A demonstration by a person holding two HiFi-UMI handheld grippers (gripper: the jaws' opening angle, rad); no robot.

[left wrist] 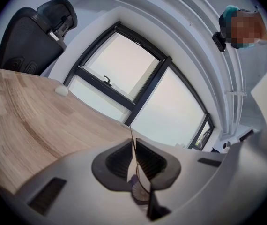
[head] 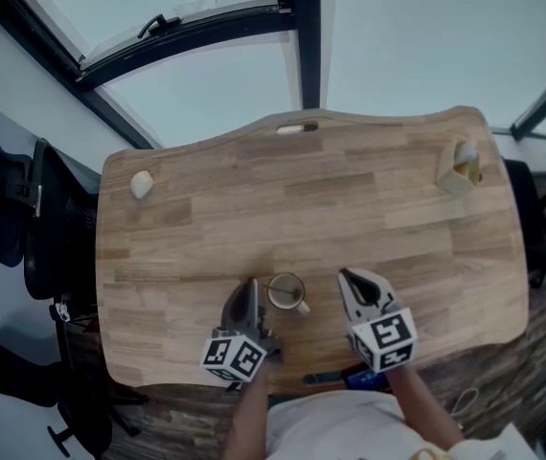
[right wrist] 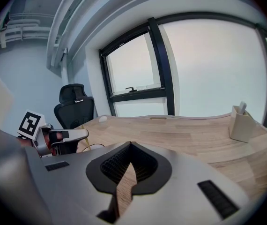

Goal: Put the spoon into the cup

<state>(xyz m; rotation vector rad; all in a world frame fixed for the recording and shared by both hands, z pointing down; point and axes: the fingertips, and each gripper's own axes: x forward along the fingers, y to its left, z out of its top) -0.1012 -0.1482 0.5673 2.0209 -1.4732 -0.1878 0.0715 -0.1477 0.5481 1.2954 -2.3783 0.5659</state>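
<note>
A small white cup (head: 286, 292) with a handle stands near the front edge of the wooden table (head: 311, 209). My left gripper (head: 248, 295) sits just left of the cup, shut on a thin gold spoon (left wrist: 134, 159) that stands edge-on between its pads. The spoon's narrow tip pokes out past the jaws. My right gripper (head: 348, 278) is just right of the cup, jaws together with nothing between them; only bare wood shows through the slit (right wrist: 129, 161). The cup is hidden in both gripper views. In the right gripper view the left gripper (right wrist: 75, 136) appears at the left.
A small white lump (head: 142, 184) lies at the table's far left, and a beige holder (head: 460, 171) stands at its far right corner. A black office chair (head: 19, 214) is beside the left edge. Large windows lie beyond the table. A person (left wrist: 242, 27) shows in the left gripper view.
</note>
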